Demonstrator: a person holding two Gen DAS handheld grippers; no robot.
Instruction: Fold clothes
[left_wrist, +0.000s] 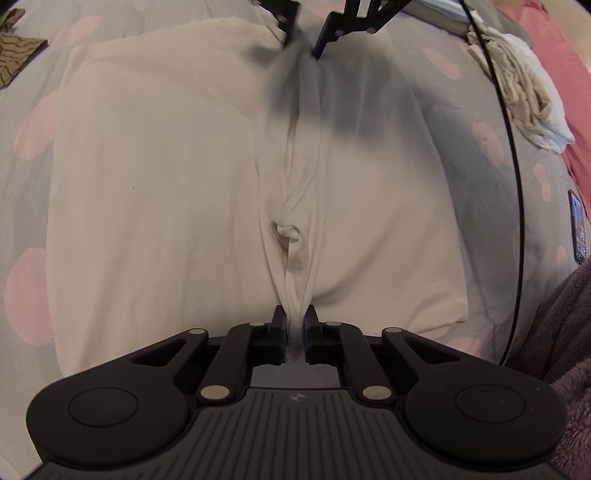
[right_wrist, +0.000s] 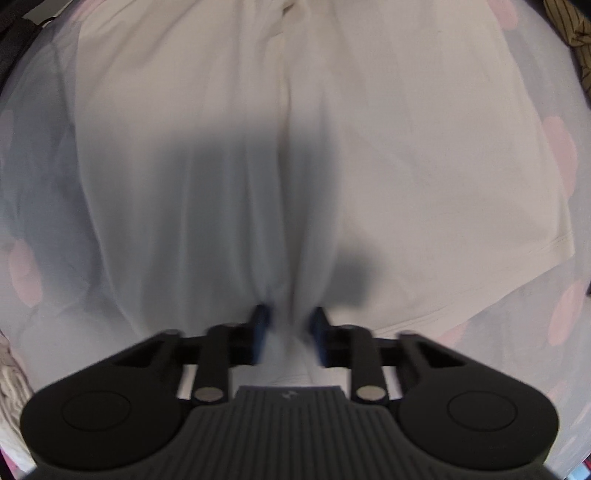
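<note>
A cream garment (left_wrist: 166, 184) lies spread flat on a pale grey bedspread with pink spots (left_wrist: 29, 184). A raised ridge of fabric runs down its middle. My left gripper (left_wrist: 294, 317) is shut on the near end of that ridge, with cloth pinched between its pads. At the far end, my right gripper (left_wrist: 303, 48) points down and holds the gathered fabric there. In the right wrist view, which is blurred, the right gripper (right_wrist: 290, 317) has a fold of the garment (right_wrist: 406, 147) bunched between its fingers, and its shadow falls across the cloth.
A crumpled pile of pale clothes (left_wrist: 517, 85) lies at the right, beside red-pink cloth (left_wrist: 561, 44). A black cable (left_wrist: 513, 147) curves past a phone (left_wrist: 578, 229). Purple fleece (left_wrist: 565, 332) lies at the lower right, and striped dark fabric (left_wrist: 14, 55) at the upper left.
</note>
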